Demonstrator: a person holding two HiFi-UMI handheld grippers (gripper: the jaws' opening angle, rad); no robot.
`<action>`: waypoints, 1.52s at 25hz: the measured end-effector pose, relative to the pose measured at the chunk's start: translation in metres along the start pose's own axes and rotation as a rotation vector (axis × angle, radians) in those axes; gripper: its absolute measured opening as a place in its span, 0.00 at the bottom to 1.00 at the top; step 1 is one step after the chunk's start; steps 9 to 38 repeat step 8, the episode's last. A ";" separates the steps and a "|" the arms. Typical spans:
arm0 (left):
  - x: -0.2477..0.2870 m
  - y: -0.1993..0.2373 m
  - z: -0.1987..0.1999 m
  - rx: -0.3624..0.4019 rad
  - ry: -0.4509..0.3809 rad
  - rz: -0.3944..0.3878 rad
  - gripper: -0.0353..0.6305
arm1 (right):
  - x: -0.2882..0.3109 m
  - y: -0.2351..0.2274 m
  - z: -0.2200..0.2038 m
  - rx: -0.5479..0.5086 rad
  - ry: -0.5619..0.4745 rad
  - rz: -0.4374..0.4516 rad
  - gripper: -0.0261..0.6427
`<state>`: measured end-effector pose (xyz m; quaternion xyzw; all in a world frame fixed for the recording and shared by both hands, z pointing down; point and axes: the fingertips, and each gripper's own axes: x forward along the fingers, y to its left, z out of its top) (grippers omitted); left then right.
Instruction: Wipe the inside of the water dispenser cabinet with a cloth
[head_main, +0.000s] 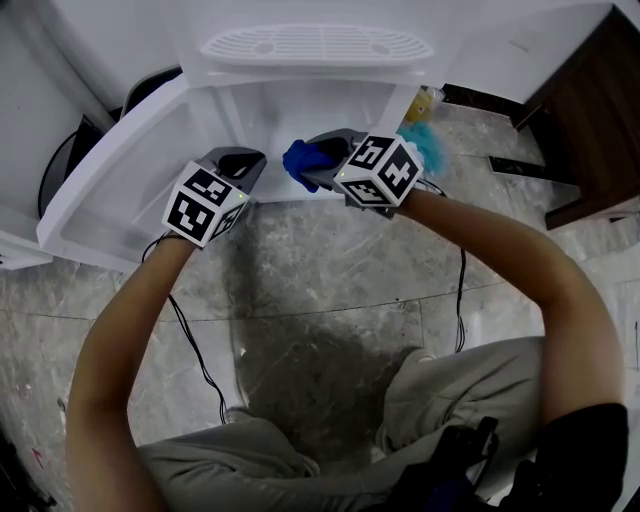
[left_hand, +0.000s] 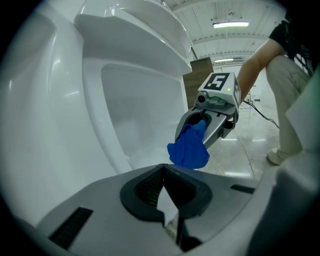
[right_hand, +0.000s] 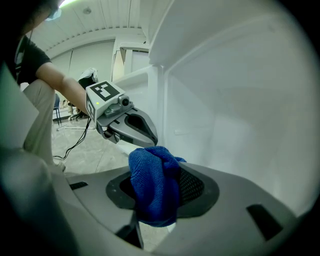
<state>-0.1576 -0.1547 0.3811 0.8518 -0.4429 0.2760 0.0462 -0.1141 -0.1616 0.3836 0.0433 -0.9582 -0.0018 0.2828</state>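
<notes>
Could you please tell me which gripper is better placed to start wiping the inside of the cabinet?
Right. The right gripper is shut on the blue cloth at the open front of the cabinet; the left gripper is shut and empty beside it.

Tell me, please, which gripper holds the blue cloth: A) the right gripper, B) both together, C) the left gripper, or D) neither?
A: the blue cloth is bunched in the jaws of the right gripper, while the left gripper is shut and empty.
</notes>
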 end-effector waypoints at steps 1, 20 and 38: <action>0.000 0.000 -0.001 0.007 0.005 0.000 0.06 | 0.000 0.000 -0.001 -0.003 0.004 -0.001 0.25; -0.004 -0.003 -0.015 0.019 0.047 -0.004 0.06 | 0.002 0.006 -0.004 -0.069 0.034 0.008 0.25; -0.004 -0.003 -0.015 0.019 0.047 -0.004 0.06 | 0.002 0.006 -0.004 -0.069 0.034 0.008 0.25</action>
